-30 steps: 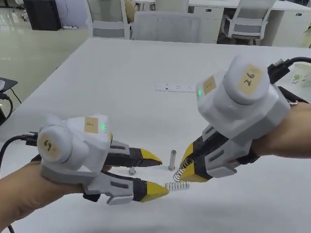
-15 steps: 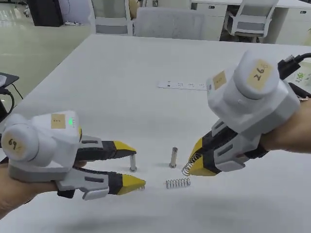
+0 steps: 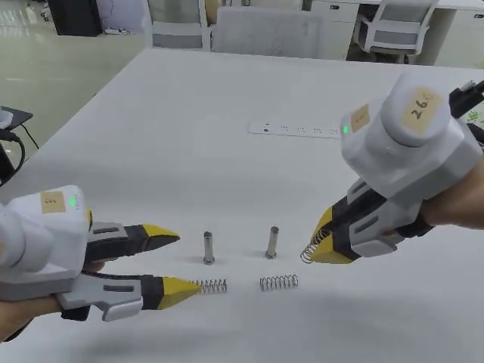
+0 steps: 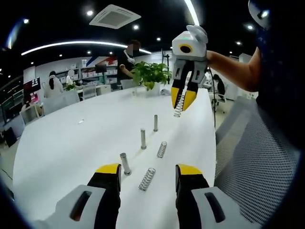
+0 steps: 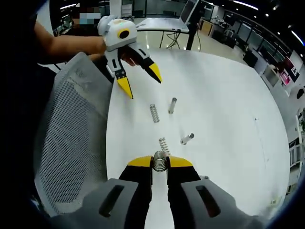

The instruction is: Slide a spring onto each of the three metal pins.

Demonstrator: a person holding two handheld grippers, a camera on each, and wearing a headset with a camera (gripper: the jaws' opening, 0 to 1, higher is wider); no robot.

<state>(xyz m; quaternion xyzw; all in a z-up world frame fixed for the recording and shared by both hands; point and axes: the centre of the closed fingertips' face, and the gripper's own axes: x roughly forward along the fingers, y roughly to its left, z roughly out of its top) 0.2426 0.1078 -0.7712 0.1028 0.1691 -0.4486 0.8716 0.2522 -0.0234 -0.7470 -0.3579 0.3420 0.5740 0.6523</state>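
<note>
Two upright metal pins (image 3: 208, 247) (image 3: 273, 242) stand on the white table, and the left gripper view has three pins in a row (image 4: 125, 163) (image 4: 142, 138) (image 4: 155, 122). Two springs lie flat in front of them (image 3: 213, 286) (image 3: 279, 282). My right gripper (image 3: 327, 251) hovers just right of the pins, shut on a third spring (image 3: 310, 249), whose coil end sits between its yellow tips (image 5: 159, 161). My left gripper (image 3: 175, 263) is open at the lower left, its lower fingertip beside the near spring (image 4: 147, 178).
A white power strip (image 3: 293, 130) lies on the table further back. Mesh office chairs (image 3: 261, 38) stand at the far edge. The person's mesh chair (image 5: 71, 143) is close behind the near table edge. Open tabletop (image 3: 189, 136) stretches beyond the pins.
My left gripper has drawn back to the left, uncovering a pin and a spring by its lower tip. My right gripper has shifted right and slightly up with its spring.
</note>
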